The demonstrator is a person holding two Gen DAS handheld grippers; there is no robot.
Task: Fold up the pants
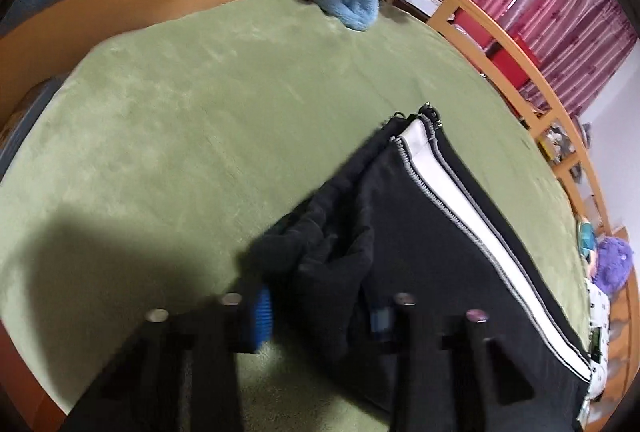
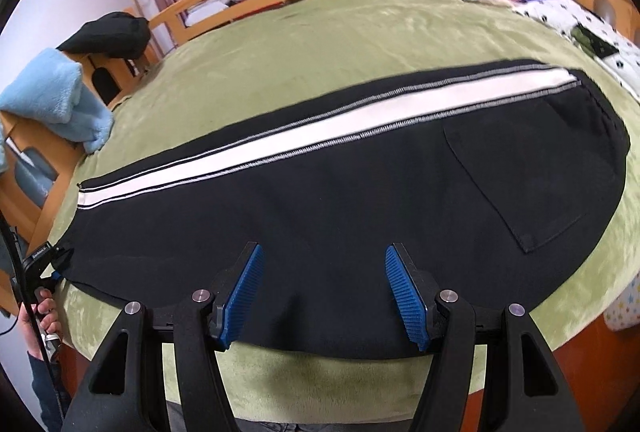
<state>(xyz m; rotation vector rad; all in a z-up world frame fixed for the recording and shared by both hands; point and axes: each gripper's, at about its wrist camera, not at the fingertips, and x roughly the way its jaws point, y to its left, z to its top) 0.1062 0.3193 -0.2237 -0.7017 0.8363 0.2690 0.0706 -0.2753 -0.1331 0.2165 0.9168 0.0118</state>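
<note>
The pants [image 2: 320, 200] were laid flat on the green bed [image 2: 360, 28], black with a white side stripe [image 2: 320, 128], their long axis running across the right wrist view from the leg cuffs at the left to the waist and back pocket [image 2: 528, 176] at the right. The right gripper [image 2: 322, 292] was held released above the near edge at mid-length, nothing between its blue pads. The left gripper [image 1: 320, 316] was seen at the cuff end, with bunched black fabric lying between its pads [image 1: 262, 316]; whether the fabric was actually pinched could not be told through the blur. The cuffs were judged nearer the left gripper, so a fold would be carried along the long axis toward the waist.
</note>
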